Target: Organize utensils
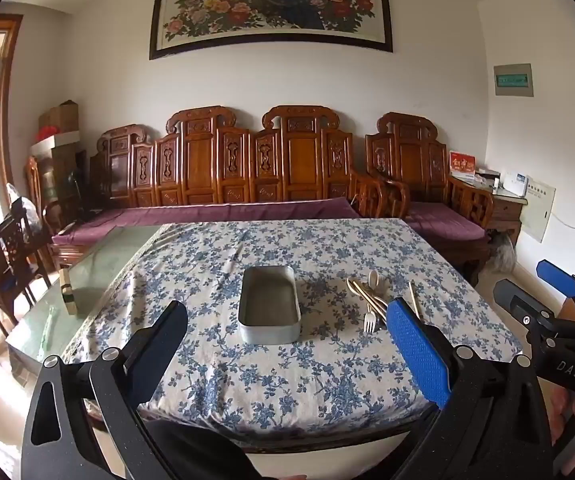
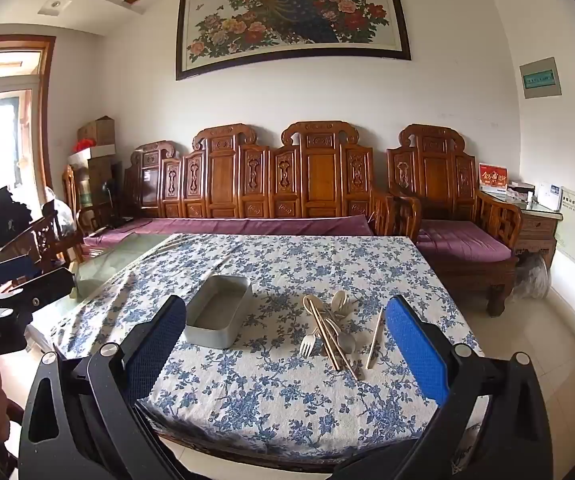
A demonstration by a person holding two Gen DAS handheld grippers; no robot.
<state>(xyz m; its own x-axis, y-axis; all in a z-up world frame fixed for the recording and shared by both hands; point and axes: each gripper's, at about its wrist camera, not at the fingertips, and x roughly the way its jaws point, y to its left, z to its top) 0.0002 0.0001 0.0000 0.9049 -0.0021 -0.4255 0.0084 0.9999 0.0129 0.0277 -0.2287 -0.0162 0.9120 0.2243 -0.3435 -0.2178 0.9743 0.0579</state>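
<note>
An empty grey metal tin (image 1: 270, 305) (image 2: 218, 311) stands mid-table on the blue-flowered cloth (image 1: 287, 372) (image 2: 271, 396). To its right lies a pile of cream utensils (image 1: 369, 294) (image 2: 329, 326): spoons, a fork (image 2: 308, 345), a grey spoon, chopsticks, with one chopstick (image 2: 375, 338) apart on the right. My left gripper (image 1: 287, 340) is open and empty, above the table's near edge, facing the tin. My right gripper (image 2: 285, 344) is open and empty, facing the pile. It also shows in the left wrist view (image 1: 547, 300).
A glass-topped table part (image 1: 99, 264) left of the cloth holds a small box (image 1: 67, 290). A carved wooden sofa (image 1: 247, 172) with purple cushions runs behind the table, an armchair (image 2: 455, 216) at the right. Dark chairs (image 1: 3, 264) stand at the left.
</note>
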